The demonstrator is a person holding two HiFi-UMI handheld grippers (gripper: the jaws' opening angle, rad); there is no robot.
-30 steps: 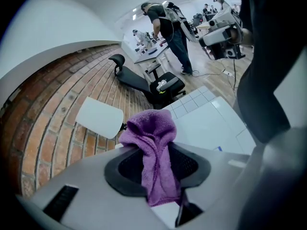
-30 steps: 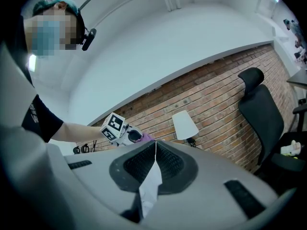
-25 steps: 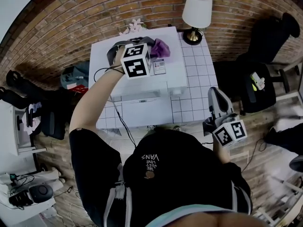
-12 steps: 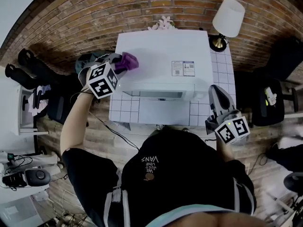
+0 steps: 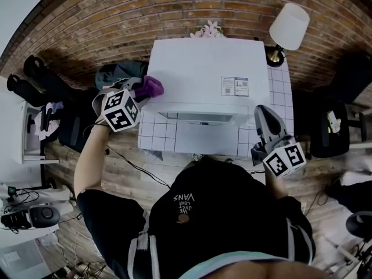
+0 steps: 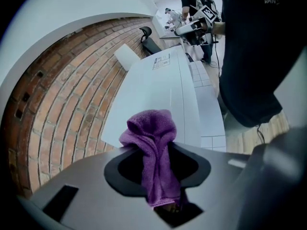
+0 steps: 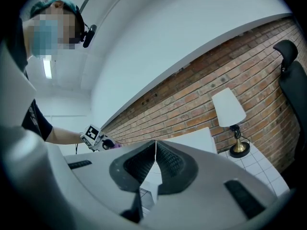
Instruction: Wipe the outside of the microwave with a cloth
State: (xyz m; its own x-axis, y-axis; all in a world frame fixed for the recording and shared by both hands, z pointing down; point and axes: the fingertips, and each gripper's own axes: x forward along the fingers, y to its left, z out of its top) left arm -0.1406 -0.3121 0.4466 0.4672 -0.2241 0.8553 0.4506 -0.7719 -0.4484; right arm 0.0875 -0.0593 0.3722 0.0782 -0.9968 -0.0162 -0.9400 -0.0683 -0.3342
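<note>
1. The purple cloth (image 6: 152, 138) is clamped in the left tongs (image 5: 137, 93), with its bunched head standing out past the tips. It is seen at the left end of the white microwave (image 5: 209, 68), by the front-left corner of the top. Whether it presses on the surface cannot be told.
2. The right tongs (image 7: 154, 152) are closed on nothing. They are held by the microwave's right front corner, above the tiled counter (image 5: 154, 137) and well apart from the cloth.
3. The step in hand is judged to be a wipe of the top's left edge or of the left side panel. The bunched head should be laid flat on the panel, so that fabric and not the tips meets the casing.
4. Strokes are best overlapped and run along the long side under light, even pressure. The clamp should be kept firm so that the cloth is not dragged out.
5. The printed label (image 5: 234, 86) near the top's right end should be passed over gently. The lamp (image 5: 289, 28) by the right rear corner should be given room.
6. The microwave's long axis runs left to right across the head view, parallel to the brick wall (image 5: 174, 10) behind it, and its front is turned toward the person.
7. The cloth's long axis lies along the tongs, and its head points across the top toward the microwave's right end.
</note>
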